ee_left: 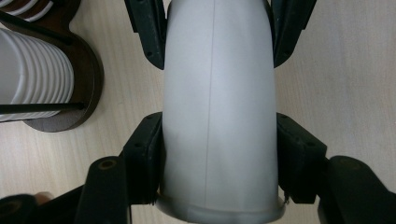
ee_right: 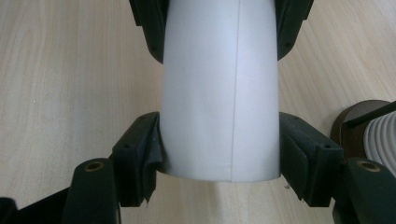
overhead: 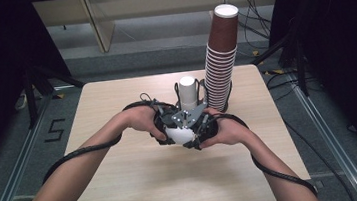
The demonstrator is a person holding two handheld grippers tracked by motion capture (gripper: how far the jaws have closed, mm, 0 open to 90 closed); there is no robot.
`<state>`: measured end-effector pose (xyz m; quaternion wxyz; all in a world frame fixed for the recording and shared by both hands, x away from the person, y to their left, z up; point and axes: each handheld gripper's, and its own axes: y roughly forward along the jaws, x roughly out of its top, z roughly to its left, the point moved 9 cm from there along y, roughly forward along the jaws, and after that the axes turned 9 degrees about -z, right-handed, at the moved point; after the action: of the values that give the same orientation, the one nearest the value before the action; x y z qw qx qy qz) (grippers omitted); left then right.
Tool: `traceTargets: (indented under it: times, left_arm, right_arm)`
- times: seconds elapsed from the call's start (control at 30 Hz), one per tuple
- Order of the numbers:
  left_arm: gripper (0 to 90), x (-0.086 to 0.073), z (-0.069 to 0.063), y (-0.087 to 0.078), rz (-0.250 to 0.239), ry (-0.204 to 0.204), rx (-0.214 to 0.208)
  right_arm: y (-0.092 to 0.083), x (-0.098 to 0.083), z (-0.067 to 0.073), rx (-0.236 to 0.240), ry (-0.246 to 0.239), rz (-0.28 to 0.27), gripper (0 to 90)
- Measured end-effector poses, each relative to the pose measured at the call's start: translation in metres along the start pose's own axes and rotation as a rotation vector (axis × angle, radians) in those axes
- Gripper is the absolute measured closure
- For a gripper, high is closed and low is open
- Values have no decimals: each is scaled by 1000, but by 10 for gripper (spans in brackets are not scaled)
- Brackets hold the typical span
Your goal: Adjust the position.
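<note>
High view: we see both hands meet over the middle of the wooden table (overhead: 125, 186), each with a gripper on one white paper cup (overhead: 180, 134) held on its side just above the tabletop.
Left gripper (ee_left: 219, 156): clamped on the white cup near its rolled rim; both pads press the wall.
Right gripper (ee_right: 219, 144): jaws drawn in onto the cup, pads touching both sides near its flat base end; we read this as a grip.
Opposite jaws: in each gripper view the other gripper's black jaws flank the far end of the cup.
Cup make-up: it may be two nested cups being pulled apart; the seam runs unbroken and we cannot tell.
Surroundings: tall stack of brown paper cups (overhead: 222, 60) in a holder, and a shorter white cup stack (overhead: 188, 92), both just behind the hands.
Risk, crushing: thin paper wall pinched at two ends; any further squeeze would likely dent it.
Risk, slip: tapered smooth sides; pulling along the axis could let a pad slide off.
Risk, knock: an elbow-out tug backwards could, in our judgement, bump the brown stack and topple it.
</note>
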<state>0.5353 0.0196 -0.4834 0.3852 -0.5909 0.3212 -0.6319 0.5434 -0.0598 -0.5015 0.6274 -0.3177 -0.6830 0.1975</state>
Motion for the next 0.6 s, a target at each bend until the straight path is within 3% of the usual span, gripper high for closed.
traceTargets:
  times: [0.03, 0.07, 0.1, 0.13, 0.2, 0.23, 0.27, 0.3, 0.33, 0.37, 0.4, 0.47, 0.5, 0.57, 0.6]
  left_arm:
    - [410, 0, 0, 0, 2, 2, -1]
    - [410, 0, 0, 0, 5, 4, -3]
    - [410, 1, 10, -1, 29, 146, -28]
    - [409, 1, 16, -3, 60, 215, -31]
    - [404, 0, 14, -3, 59, 194, -33]
    - [396, 0, 10, -1, 33, 141, -27]
    - [376, 4, 15, 1, -4, 154, 12]
    - [350, 2, 19, -2, 41, 207, 8]
    - [329, 1, 10, 1, 22, 147, -39]
    - [307, 2, 10, 1, 3, 116, -24]
    - [260, 0, 9, -1, 15, 120, -42]
    - [177, 0, 9, -1, -13, 113, -30]
    - [173, -1, 11, -3, -7, 130, -18]
    - [143, -2, 13, -7, -35, 133, 2]
    - [148, -1, 14, -9, -54, 133, 14]
  right_arm:
    - [-2, -2, 4, -10, 48, 22, 355]
    - [0, 0, 0, -4, -1, -1, 358]
    - [1, 1, -1, -9, 2, -6, 360]
    - [1, 0, 1, -14, 23, -2, 362]
    - [1, 1, 0, -18, 18, -3, 366]
    - [0, 0, 1, -17, 30, 2, 367]
    - [0, 0, 2, -25, 35, 4, 368]
    - [-1, -1, 3, -37, 57, 9, 367]
    - [-1, 0, 4, -35, 57, 5, 367]
    - [-2, -2, 10, -10, 86, 23, 366]
    - [-2, -3, 6, -20, 24, 22, 366]
    - [-3, -5, 5, -40, 27, 31, 366]
    - [-4, -6, 5, -43, 41, 26, 366]
    - [-6, -7, 2, -55, 22, 5, 366]
    - [-7, -8, 3, -64, 51, -2, 367]
